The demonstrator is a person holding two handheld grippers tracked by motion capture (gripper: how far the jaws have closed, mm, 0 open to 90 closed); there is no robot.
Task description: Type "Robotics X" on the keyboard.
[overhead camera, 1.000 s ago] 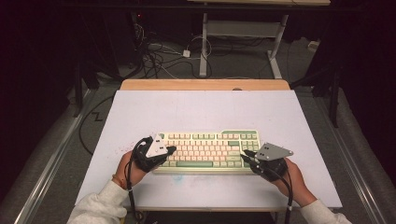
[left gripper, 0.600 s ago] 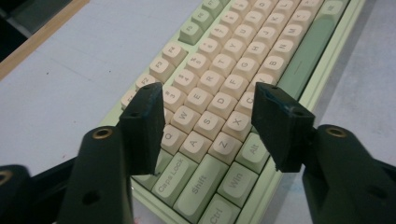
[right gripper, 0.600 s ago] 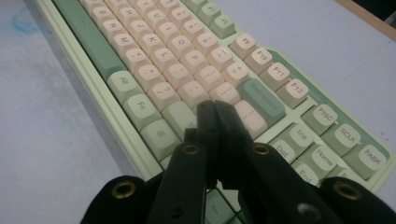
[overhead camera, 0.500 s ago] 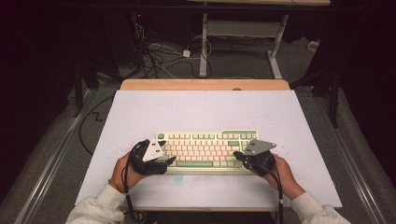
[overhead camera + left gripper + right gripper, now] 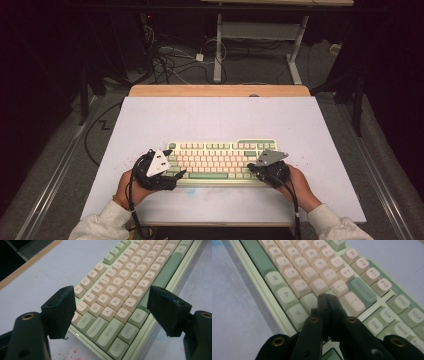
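Observation:
A cream and green keyboard (image 5: 220, 157) lies on the white table top (image 5: 215, 117), near the front edge. My left gripper (image 5: 178, 174) hovers at the keyboard's left end. In the left gripper view its jaws (image 5: 111, 302) stand wide apart above the Tab, Caps Lock and Shift keys (image 5: 108, 330); they have just been opening and grip nothing. My right gripper (image 5: 250, 167) is over the keyboard's right part. In the right gripper view its jaws (image 5: 327, 296) are pressed together, tips at the keys (image 5: 312, 267) beside the Backspace key (image 5: 362, 291); whether they touch a key I cannot tell.
A wooden strip (image 5: 220, 91) runs along the table's far edge. Beyond it the floor holds tangled cables (image 5: 165, 55) and a white desk frame (image 5: 260, 30). Small red specks (image 5: 72, 351) mark the table surface by the keyboard's left corner.
The right hand has moved left, bringing its gripper from beside the keyboard's right end to over its keys. The left hand has stayed in place.

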